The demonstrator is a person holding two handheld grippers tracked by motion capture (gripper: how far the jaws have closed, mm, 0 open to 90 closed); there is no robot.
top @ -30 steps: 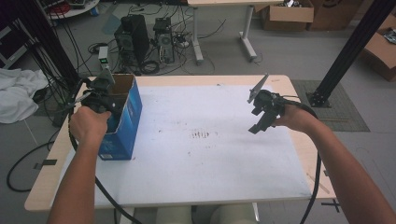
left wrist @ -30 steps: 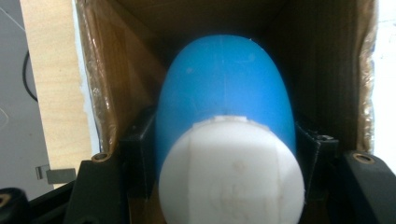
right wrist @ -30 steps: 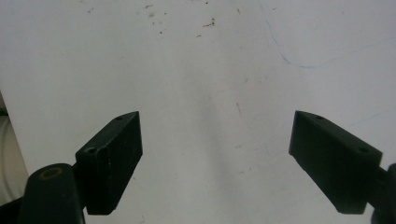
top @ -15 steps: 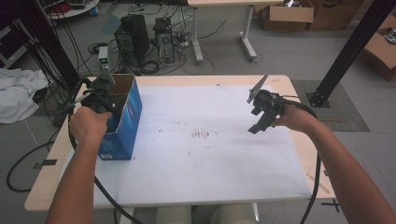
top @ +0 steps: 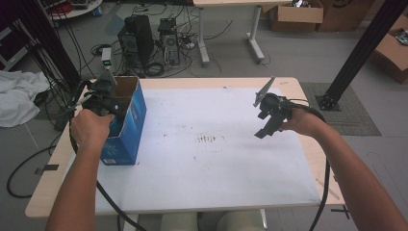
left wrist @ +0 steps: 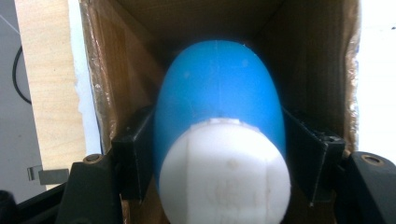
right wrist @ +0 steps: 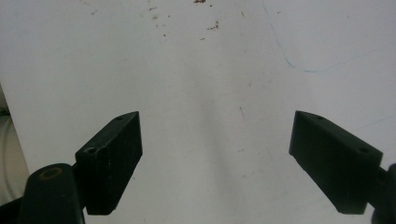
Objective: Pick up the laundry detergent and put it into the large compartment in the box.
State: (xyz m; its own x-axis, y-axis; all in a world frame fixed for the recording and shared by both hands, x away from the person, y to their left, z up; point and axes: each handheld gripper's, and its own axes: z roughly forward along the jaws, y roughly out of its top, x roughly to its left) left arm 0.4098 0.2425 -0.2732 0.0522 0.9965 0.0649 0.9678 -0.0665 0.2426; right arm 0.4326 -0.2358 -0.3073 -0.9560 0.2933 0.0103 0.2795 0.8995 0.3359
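High view puts your left gripper [top: 111, 102] at the left of the frame, dipped into the open top of the blue carton [top: 126, 126] that stands upright at the left edge of the white table [top: 216, 163]. Your right gripper [top: 269, 118] hangs in the air at the right of the frame, well apart from the carton and touching nothing.

Left gripper view tells you what you hold: the jaws pinch a blue egg-shaped object [left wrist: 218, 98] with a white end [left wrist: 224, 172], one black pad on each flank, and the brown cardboard walls [left wrist: 116, 60] of the carton rise on both sides of it. The blue end points down into the carton, the white end faces the camera. Whether the object rests on the carton's floor or hangs free, you cannot tell from these frames.

Right gripper view looks down on bare white tabletop [right wrist: 201, 93] with a few brown specks near the top of the frame; those jaws are spread wide with nothing between them.

My reading is that you are at the carton step, with the object either going in or coming out; the pictures alone do not settle which. Either way, the next move calls for a straight vertical path, because the walls sit close beside both pads. The carton is tall and narrow, so a sideways pull could tip it; your free right gripper could steady it.
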